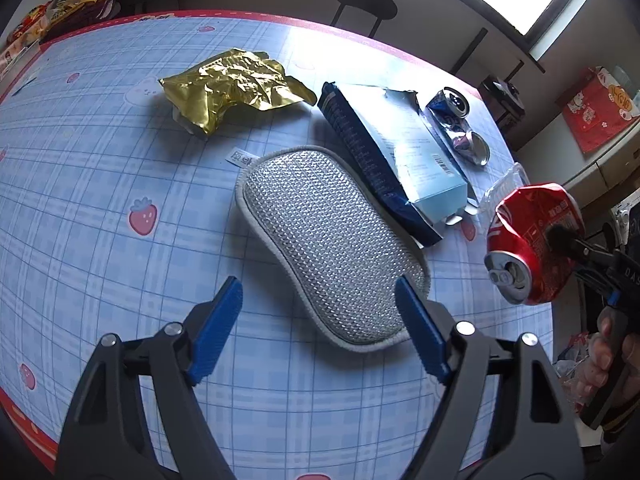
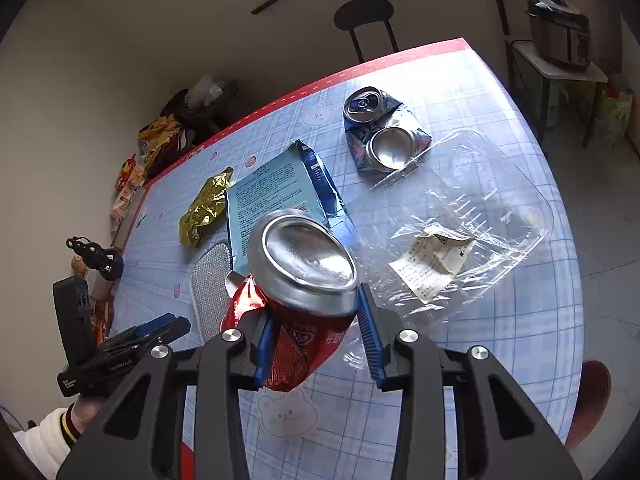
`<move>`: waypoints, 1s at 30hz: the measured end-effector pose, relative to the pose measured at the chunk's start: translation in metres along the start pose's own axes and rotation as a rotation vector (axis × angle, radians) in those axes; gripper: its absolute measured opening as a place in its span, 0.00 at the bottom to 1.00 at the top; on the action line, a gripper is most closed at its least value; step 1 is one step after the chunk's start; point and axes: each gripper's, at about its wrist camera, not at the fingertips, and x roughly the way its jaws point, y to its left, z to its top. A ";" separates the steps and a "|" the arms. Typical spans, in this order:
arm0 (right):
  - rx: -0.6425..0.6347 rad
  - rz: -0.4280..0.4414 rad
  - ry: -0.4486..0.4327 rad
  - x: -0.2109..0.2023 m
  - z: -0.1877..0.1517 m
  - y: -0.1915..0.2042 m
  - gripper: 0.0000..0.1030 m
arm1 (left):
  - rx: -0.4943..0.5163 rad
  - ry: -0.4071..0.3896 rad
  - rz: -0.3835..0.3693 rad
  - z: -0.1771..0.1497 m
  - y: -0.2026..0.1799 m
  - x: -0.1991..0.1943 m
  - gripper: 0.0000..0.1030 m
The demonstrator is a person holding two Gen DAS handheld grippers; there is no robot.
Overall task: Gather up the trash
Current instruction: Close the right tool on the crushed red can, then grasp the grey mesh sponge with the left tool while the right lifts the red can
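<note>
Left wrist view: the left hand-held gripper (image 1: 320, 332) stands wide apart, blue pads empty, over the near end of a grey mesh scouring pad (image 1: 332, 240) that lies flat on the table (image 1: 100, 168). The pads do not touch the scouring pad. Beyond it lie a crumpled gold foil wrapper (image 1: 232, 88), a torn blue carton (image 1: 392, 152) and a flattened blue can (image 1: 460, 124); the carton touches the far edge of the scouring pad, and the blue can lies just beside the carton. At the right edge, the right hand-held gripper (image 1: 560, 240) grips a dented red can (image 1: 528, 240) clear of the table surface, opening end toward the camera. A hand (image 1: 612, 352) holds the grip of that tool.

Right wrist view: the right hand-held gripper (image 2: 316, 336) is clamped on the red can (image 2: 304, 280), one blue pad on each side of the crushed body, silver base toward the table. The can is off the table (image 2: 520, 320). Beneath and ahead lie a clear plastic sheet (image 2: 480, 200) with a crumpled paper receipt (image 2: 432, 260) on it, the blue can (image 2: 380, 132) at the sheet's far edge, the blue carton (image 2: 276, 196) and the gold foil wrapper (image 2: 204, 208) side by side. The scouring pad (image 2: 212, 280) lies left of the red can. The left hand-held gripper (image 2: 160, 326) appears at lower left, held by a hand in a white sleeve (image 2: 44, 436).
</note>
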 end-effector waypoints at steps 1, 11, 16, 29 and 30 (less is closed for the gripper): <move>0.015 0.004 -0.003 -0.003 -0.003 -0.003 0.35 | -0.004 0.002 -0.002 0.000 0.000 0.001 0.75; 0.114 0.038 -0.037 -0.023 -0.017 -0.026 0.35 | -0.088 0.019 0.041 0.006 -0.002 0.026 0.83; 0.114 0.037 -0.053 -0.031 -0.017 -0.029 0.35 | -0.121 0.017 0.040 0.011 -0.006 0.039 0.84; 0.112 0.047 -0.065 -0.037 -0.014 -0.030 0.35 | -0.121 0.001 0.117 0.013 -0.023 0.049 0.81; 0.110 0.049 -0.066 -0.037 -0.013 -0.030 0.35 | -0.139 -0.005 0.115 0.012 -0.020 0.045 0.73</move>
